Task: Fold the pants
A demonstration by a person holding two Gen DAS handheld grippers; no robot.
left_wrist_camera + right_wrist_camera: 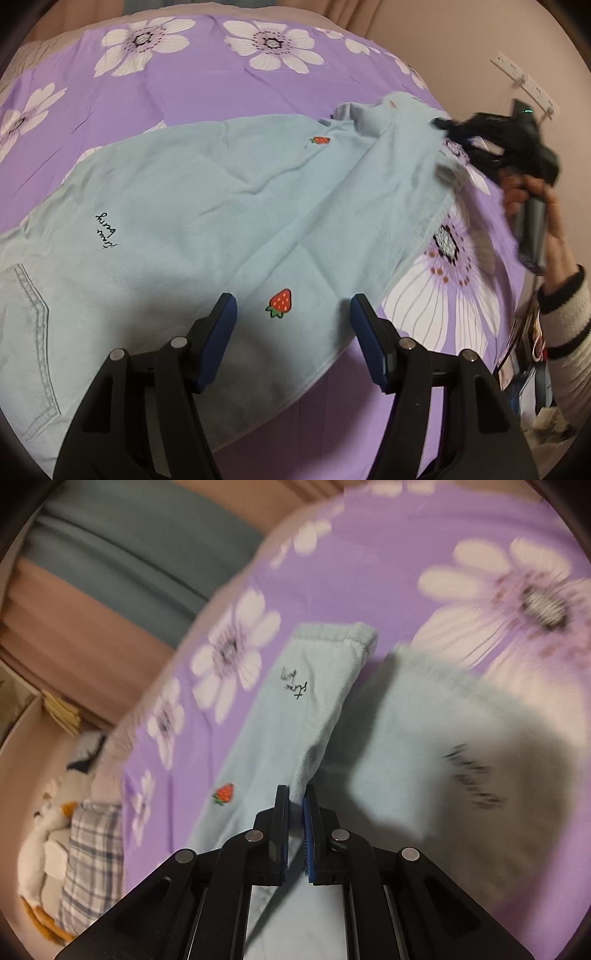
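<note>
Light blue pants [229, 206] with strawberry prints and black script lie spread on a purple flowered bedsheet [207, 85]. My left gripper [293, 304] hovers open over the near part of the pants, with a strawberry print showing on the fabric between its fingers. At the right, my right gripper [445, 149] holds a raised pant leg, blurred. In the right wrist view my right gripper [295, 794] is shut on an edge of the pants [295, 709], and the cloth hangs in a fold from its blue pads. The waistband end lies far ahead on the bedsheet [424, 546].
A person's hand [554, 229] in a striped cuff holds the right gripper's handle. A white power strip [524, 85] hangs on the wall at the right. A plaid pillow [92, 849] and a plush toy [48, 812] lie beside the bed. Curtains hang behind.
</note>
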